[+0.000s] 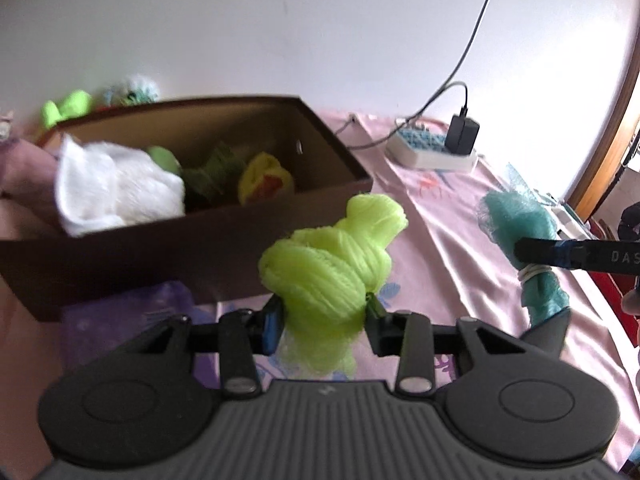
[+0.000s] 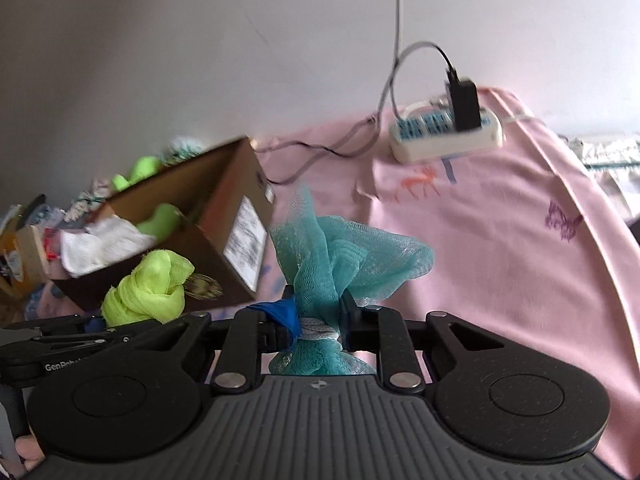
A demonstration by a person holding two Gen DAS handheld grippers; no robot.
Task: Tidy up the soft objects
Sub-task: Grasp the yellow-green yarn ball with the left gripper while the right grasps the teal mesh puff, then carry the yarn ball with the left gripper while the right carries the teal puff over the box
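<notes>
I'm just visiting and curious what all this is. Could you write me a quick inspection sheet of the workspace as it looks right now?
Surface: pink printed sheet, wrinkled.
Job's things: lime mesh bundle and teal mesh bundle, both lifted; brown cardboard box holding a white fluffy cloth and green and yellow soft items.
Clutter: more soft items behind the box, blurred; purple bag in front of it.
Grippers: left gripper shut on the lime bundle; right gripper shut on the teal bundle at its white tie.
Cables: white power strip with a black adapter plugged in; cords run up the wall.
Surroundings: plain white wall; wooden frame at far right.
</notes>
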